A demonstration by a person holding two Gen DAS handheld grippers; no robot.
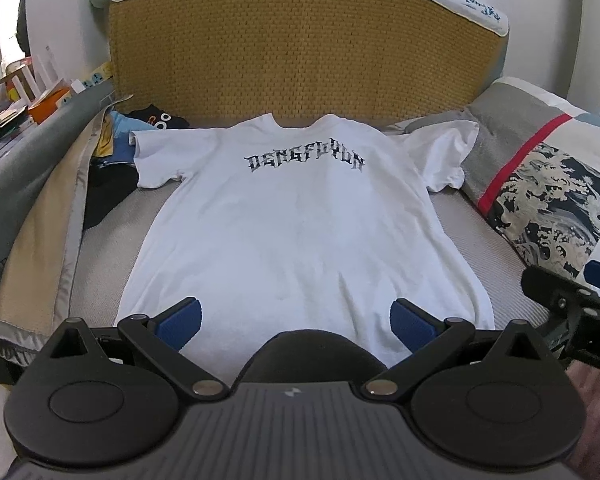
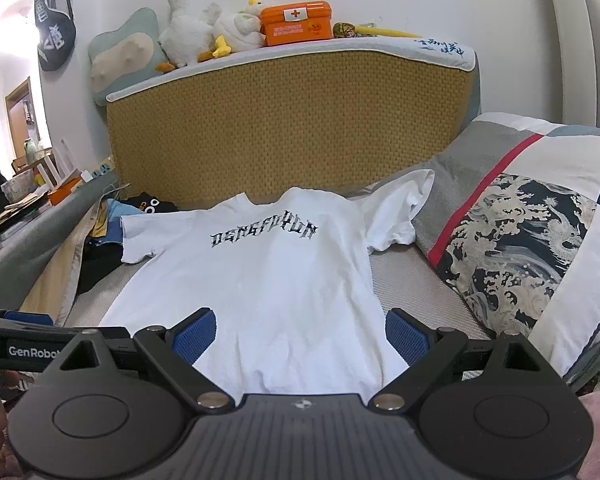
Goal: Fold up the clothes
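While 2 grippers [image 1: 296,322] [image 2: 299,334] gape, 1 tee [image 1: 296,232] lies flat.

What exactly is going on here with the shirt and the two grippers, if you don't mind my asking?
A person is about to fold a white T-shirt that lies spread flat, print side up, on the bed. The left gripper and right gripper both hover open near the shirt's hem, gripping nothing yet. One sleeve rides up against the patterned quilt. Other clothes sit piled beside the shirt. No fold has been made so far.
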